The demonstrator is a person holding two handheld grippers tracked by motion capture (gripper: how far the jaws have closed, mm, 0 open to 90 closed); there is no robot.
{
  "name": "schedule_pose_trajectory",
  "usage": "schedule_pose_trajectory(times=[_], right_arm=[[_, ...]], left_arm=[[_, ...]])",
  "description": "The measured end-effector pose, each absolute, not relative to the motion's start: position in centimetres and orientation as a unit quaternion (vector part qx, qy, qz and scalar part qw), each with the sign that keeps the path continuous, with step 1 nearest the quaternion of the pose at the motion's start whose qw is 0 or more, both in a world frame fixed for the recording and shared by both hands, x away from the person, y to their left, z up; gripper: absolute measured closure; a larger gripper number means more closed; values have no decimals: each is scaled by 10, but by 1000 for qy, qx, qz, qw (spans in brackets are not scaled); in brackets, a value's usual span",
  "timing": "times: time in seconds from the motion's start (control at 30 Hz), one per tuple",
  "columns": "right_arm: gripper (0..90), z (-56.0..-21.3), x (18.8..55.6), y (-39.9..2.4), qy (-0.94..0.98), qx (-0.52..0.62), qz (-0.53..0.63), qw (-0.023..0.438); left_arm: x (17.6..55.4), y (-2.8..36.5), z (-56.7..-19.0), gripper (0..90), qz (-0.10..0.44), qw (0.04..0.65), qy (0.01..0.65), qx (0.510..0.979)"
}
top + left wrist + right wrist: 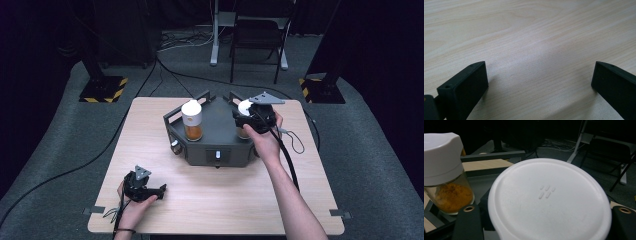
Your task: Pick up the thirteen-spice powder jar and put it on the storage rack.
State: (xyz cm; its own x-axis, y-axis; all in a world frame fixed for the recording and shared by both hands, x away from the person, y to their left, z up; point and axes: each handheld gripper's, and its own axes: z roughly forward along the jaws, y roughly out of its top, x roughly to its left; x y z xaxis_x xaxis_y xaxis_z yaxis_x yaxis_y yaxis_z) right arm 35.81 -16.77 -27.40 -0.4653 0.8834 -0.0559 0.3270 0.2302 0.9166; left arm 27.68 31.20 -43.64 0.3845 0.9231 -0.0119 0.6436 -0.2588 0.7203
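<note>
Right gripper view: right claw (pixel 544 220) clamped on white-lidded jar (pixel 549 200), no label readable | left claw (pixel 539 82) spread, empty

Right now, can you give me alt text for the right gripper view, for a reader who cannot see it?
A round white jar lid sits clamped between the right claw's two black jaws. At the left stands a second glass jar with a white cap, holding orange powder, on a dark grey tray. A dark floor with cables lies beyond.

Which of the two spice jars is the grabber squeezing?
The right-hand jar on the dark tray, clamped by the right gripper. The other jar, with orange powder, stands free on the tray's left.
</note>
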Motion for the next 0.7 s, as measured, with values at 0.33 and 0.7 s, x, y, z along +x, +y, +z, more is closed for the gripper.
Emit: schedule_pose_trajectory(times=[0.33,0.7], right_arm=[[299,-279,363,-162,726,422,448,307],[298,-284,368,-160,724,429,448,303]], left_arm=[[277,312,-436,6,212,329,512,765],[277,312,-436,6,212,329,512,765]])
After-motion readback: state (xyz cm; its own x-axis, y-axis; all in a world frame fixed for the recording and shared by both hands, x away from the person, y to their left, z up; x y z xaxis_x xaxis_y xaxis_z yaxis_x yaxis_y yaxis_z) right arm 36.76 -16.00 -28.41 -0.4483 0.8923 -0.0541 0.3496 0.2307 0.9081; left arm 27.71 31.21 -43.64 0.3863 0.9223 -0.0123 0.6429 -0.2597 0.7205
